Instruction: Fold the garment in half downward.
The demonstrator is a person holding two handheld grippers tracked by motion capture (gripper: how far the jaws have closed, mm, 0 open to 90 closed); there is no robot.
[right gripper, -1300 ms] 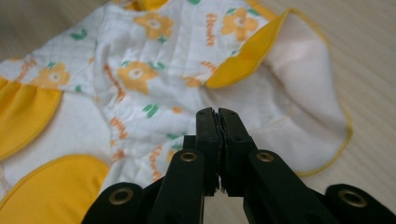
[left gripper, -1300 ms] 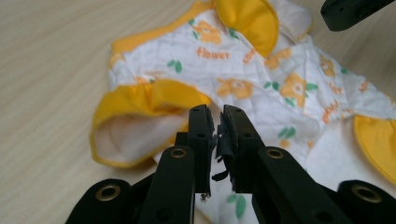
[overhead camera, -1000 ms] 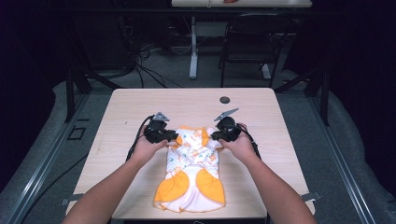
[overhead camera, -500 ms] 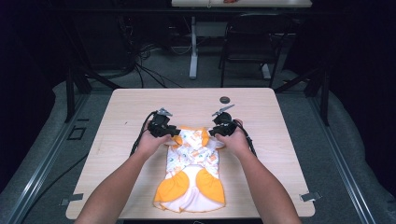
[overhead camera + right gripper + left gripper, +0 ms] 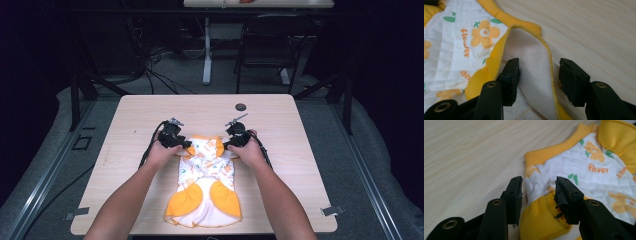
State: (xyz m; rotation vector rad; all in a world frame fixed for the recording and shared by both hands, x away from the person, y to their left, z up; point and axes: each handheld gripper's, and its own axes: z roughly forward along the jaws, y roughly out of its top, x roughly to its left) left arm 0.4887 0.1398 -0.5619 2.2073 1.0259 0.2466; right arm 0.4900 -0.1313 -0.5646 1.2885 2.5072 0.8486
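While a dim room of chairs and cables lies behind, a pale wooden table bears a small black disc near its far edge and a white-and-orange garment at centre, long axis running from the person's side toward the far edge. Each hand works one far corner: the left gripper, jaws apart, straddles an orange cuff; the right gripper, jaws apart, straddles a turned-back edge showing white lining. Both seem poised to pinch, neither nearer than the other
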